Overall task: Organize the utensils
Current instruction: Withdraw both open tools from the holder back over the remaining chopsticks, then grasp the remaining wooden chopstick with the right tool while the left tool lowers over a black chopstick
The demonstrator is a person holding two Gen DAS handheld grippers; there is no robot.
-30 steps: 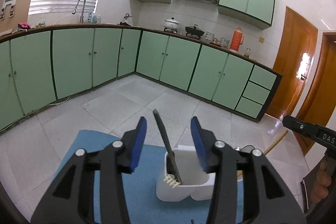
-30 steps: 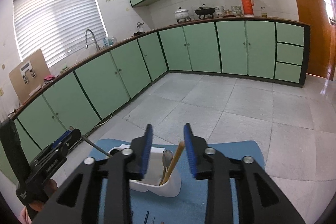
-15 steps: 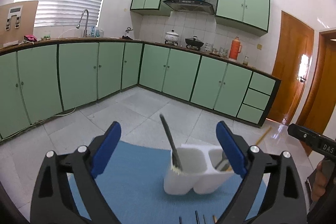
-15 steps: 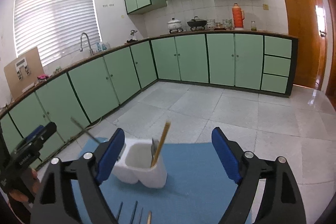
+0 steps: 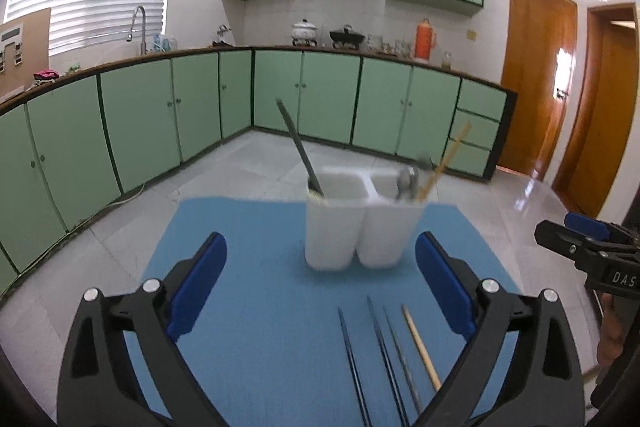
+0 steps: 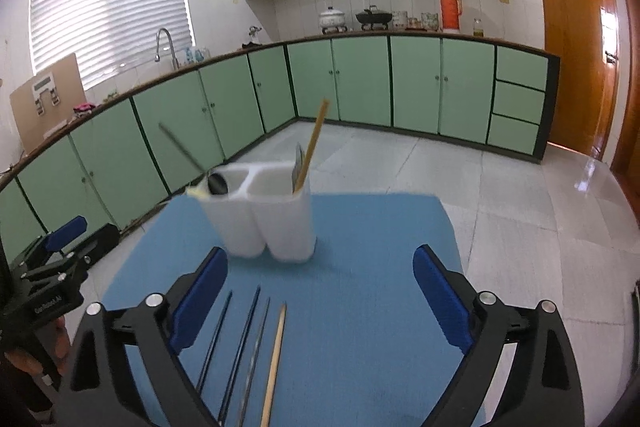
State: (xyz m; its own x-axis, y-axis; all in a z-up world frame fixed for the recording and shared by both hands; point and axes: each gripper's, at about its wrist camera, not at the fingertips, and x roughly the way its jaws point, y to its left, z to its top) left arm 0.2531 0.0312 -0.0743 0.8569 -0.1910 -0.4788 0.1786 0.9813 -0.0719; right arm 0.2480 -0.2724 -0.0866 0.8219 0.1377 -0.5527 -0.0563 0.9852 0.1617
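both grippers point forward and tilted down over a blue mat [image 5: 248,291], side by side. the left gripper [image 5: 320,291] has its blue pads [image 5: 198,285] spread far apart and its jaws are opening, with nothing between them but the mat. the right gripper [image 6: 320,295] is in the same state: jaws opening, pads [image 6: 438,297] wide, nothing held. each gripper shows at the edge of the other's view, gripped by a hand [image 5: 610,335] low at the right of the left wrist view and a hand [image 6: 24,355] low at the left of the right wrist view.

a white two-compartment holder [image 5: 362,219] stands upright on the far part of the mat, ahead of both grippers and clear of them. a dark-handled utensil [image 5: 298,147] leans out of its left compartment. a wooden chopstick [image 5: 448,159] and a metal utensil [image 5: 408,181] stand in the right compartment.

on the near part of the mat lie four loose sticks, roughly parallel and close together: three dark chopsticks [image 5: 352,359] and one wooden chopstick [image 5: 420,345] on their right. they lie between the holder and the grippers, below the left gripper's right pad and the right gripper's left pad, untouched.
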